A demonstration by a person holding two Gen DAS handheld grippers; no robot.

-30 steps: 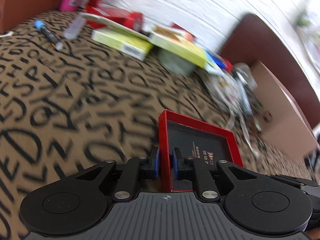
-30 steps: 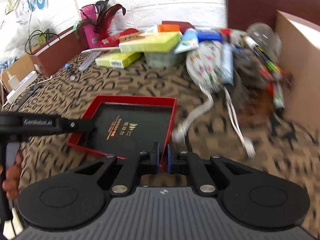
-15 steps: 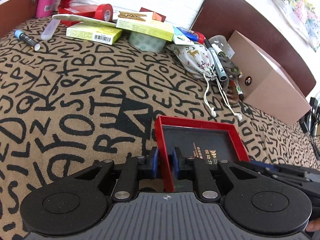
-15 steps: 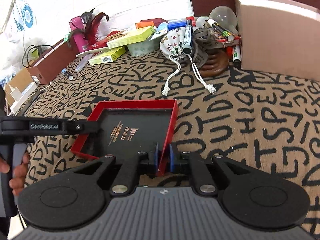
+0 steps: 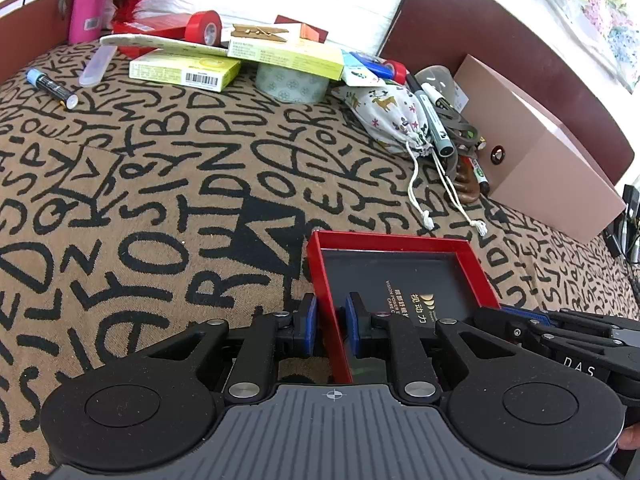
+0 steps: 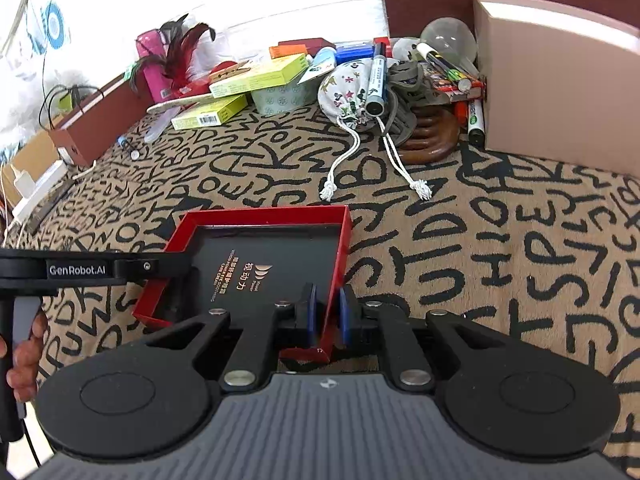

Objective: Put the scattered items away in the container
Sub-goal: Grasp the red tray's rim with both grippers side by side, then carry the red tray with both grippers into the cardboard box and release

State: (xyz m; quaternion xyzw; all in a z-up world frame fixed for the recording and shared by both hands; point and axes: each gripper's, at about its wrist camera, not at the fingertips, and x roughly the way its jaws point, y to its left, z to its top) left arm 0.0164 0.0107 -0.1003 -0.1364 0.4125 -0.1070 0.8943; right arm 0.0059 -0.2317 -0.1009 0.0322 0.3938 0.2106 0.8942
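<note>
I hold one shallow red tray with a black floor between my two grippers, low over a tan cloth printed with black letters. My left gripper straddles the tray's left wall, its blue pads a little apart from it, so loosened. My right gripper straddles the right wall near a corner, pads likewise slightly apart. Beyond the tray's far edge lies the clutter: one drawstring pouch with a grey marker across it, two green boxes, one patterned tape roll, one red tape roll, one light bulb. To the right of the pouch stands a pink box.
</note>
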